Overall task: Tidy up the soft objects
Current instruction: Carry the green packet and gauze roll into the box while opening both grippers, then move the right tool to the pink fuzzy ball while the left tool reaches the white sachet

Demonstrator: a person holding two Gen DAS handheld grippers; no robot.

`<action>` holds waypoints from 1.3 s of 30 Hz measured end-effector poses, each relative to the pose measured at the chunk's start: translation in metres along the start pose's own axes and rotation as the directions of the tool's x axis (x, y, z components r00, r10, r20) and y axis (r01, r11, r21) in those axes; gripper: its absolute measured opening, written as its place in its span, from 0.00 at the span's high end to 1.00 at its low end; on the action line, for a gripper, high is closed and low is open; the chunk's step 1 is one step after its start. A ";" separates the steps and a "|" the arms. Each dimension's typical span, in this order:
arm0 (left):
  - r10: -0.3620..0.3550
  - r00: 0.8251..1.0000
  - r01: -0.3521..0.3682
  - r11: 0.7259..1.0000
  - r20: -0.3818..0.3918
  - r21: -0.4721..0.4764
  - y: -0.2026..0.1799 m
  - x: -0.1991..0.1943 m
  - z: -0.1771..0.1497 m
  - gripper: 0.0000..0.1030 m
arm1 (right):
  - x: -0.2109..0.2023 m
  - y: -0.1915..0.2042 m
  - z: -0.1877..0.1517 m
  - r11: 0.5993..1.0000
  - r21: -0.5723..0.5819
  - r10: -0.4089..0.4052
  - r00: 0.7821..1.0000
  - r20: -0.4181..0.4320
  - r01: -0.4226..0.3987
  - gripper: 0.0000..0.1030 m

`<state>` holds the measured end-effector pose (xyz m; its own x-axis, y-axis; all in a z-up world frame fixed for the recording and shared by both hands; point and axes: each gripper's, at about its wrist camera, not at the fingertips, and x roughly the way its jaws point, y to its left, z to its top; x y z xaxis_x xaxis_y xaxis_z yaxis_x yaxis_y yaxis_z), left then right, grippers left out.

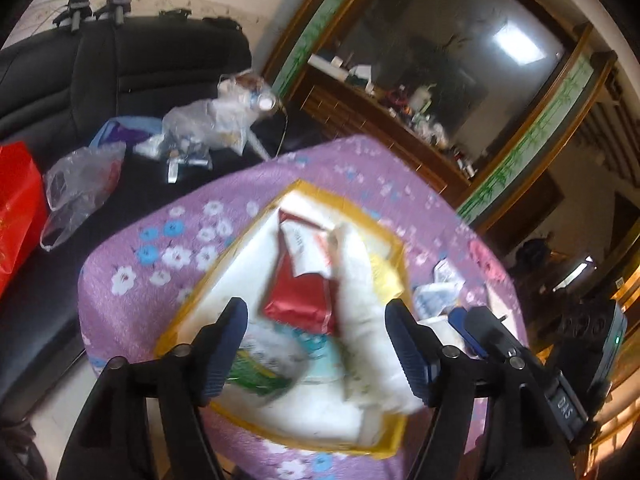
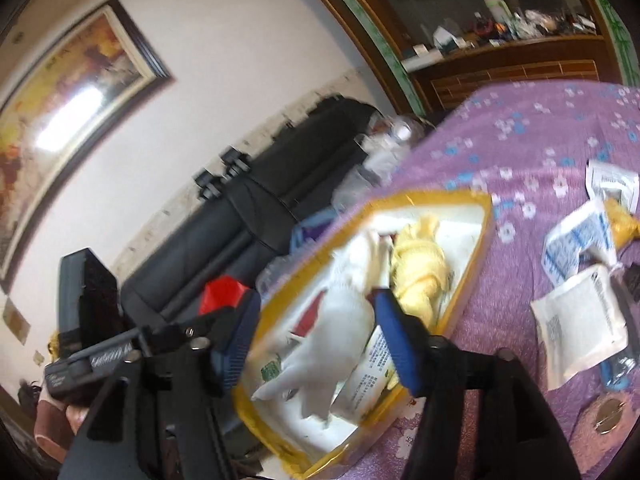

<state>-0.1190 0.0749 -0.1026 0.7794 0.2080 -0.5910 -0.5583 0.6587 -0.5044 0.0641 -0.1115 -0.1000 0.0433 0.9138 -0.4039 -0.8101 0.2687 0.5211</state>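
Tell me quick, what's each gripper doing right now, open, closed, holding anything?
Left gripper: open, holding nothing, above the yellow-rimmed box.
Right gripper: open, holding nothing, over the same box beside the white cloth.

A lived-in home sitting room. A black sofa (image 1: 120,80) strewn with plastic bags (image 1: 80,188) stands against a white wall hung with a framed painting (image 2: 68,108). A dark wooden cabinet (image 1: 380,120) with a cluttered shelf fills the far side. A table wears a purple flowered cloth (image 2: 540,128).
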 end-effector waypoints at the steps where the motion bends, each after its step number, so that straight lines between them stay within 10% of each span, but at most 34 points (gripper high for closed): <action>1: -0.007 1.000 0.007 1.000 0.007 0.007 -0.006 -0.002 0.001 0.28 | -0.008 -0.002 0.002 1.000 0.003 -0.001 1.000 0.015 0.001 0.37; 6: -0.094 0.995 0.093 0.990 0.011 0.106 -0.062 -0.008 -0.009 0.25 | -0.055 -0.036 0.002 0.997 0.071 -0.017 0.997 0.070 0.012 0.33; 17: -0.215 0.940 0.282 0.927 -0.263 0.248 -0.173 0.065 -0.062 0.24 | -0.138 -0.134 -0.049 0.950 0.277 -0.173 0.982 0.082 0.144 0.33; 30: -0.151 0.937 0.228 0.948 -0.313 0.222 -0.183 0.108 -0.068 0.24 | -0.115 -0.137 -0.059 0.945 0.250 -0.204 0.978 -0.052 0.211 0.33; 36: -0.139 0.932 0.220 0.951 -0.334 0.218 -0.184 0.122 -0.063 0.24 | -0.080 -0.134 -0.055 0.928 0.182 -0.294 0.938 -0.182 0.326 0.34; 39: -0.103 0.921 0.208 0.945 -0.375 0.251 -0.192 0.145 -0.065 0.24 | -0.074 -0.135 -0.054 0.917 0.163 -0.331 0.923 -0.197 0.363 0.56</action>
<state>0.0824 -0.0683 -0.1322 0.6686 -0.1476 -0.7288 -0.2944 0.8475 -0.4417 0.1391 -0.2321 -0.1812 0.1928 0.6945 -0.6932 -0.6320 0.6283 0.4537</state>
